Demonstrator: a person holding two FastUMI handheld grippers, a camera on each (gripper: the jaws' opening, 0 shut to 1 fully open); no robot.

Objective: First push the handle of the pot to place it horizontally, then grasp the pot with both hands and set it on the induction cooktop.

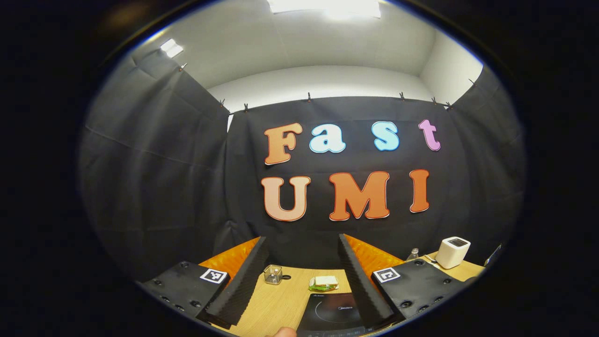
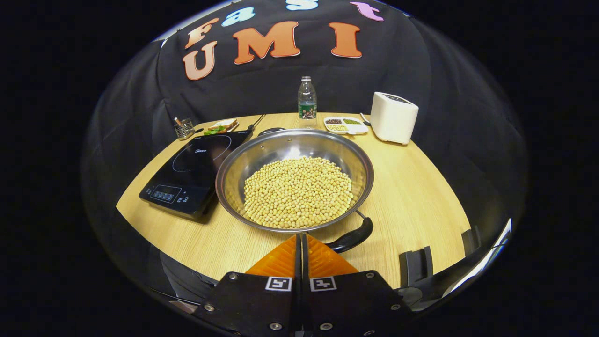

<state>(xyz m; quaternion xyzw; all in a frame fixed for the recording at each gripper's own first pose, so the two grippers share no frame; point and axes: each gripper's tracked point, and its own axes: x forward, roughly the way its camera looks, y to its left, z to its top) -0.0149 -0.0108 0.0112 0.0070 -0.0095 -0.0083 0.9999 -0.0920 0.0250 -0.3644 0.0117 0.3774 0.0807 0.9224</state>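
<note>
Right gripper: fingers pressing together, pinching nothing, tips sitting just short of the pot's near rim
Left gripper: fingers standing spread apart, hanging above the table
Pot: resting on the table beside the induction cooktop, holding yellow beans
Handle: pointing toward the near right
Behind: bottle, white appliance, divided dish
</note>
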